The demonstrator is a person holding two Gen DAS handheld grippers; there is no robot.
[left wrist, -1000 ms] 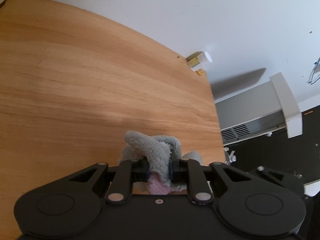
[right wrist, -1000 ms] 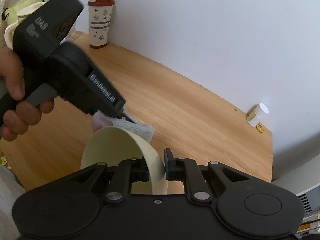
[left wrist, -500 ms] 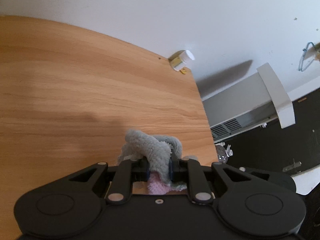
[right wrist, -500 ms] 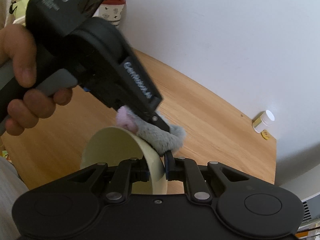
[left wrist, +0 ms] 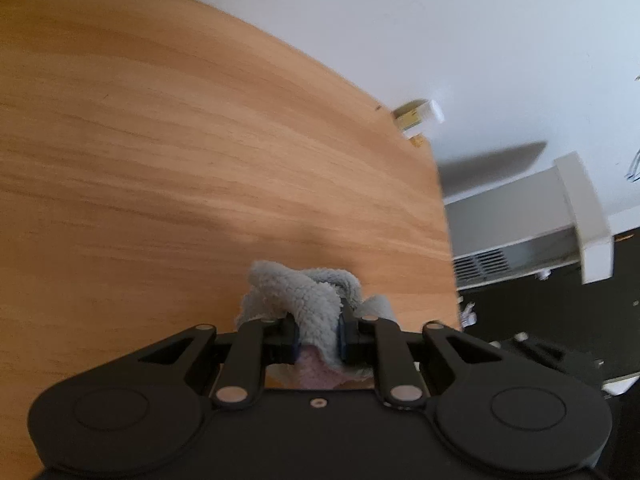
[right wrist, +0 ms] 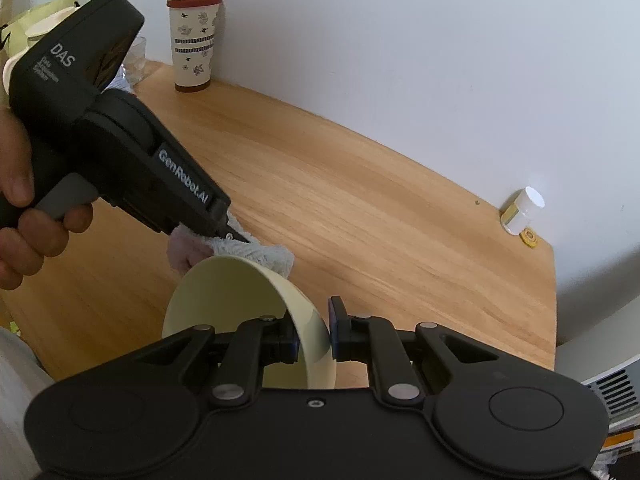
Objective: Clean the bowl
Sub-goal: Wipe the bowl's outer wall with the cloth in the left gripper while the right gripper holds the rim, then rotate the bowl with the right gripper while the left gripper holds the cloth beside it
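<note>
A pale cream bowl (right wrist: 236, 292) is held tilted on its side above the wooden table, my right gripper (right wrist: 314, 336) shut on its rim. In the left wrist view my left gripper (left wrist: 318, 334) is shut on a fluffy grey and pink cloth (left wrist: 308, 296). From the right wrist view the left gripper (right wrist: 236, 238) comes in from the upper left, held by a hand (right wrist: 16, 208), and presses the cloth (right wrist: 256, 254) against the bowl's far rim and outer wall. The bowl is hidden in the left wrist view.
A patterned paper cup (right wrist: 194, 40) with a red-brown lid stands at the back by the white wall. A small white-capped bottle (right wrist: 522, 210) lies near the table's (right wrist: 380, 220) far right corner, also seen as the bottle (left wrist: 418, 116). A radiator (left wrist: 520, 232) sits beyond the table's right edge.
The left gripper with the cloth swung up over the bowl's rim half a second ago and has come back down to the bowl's far side. The right gripper and bowl stayed put.
</note>
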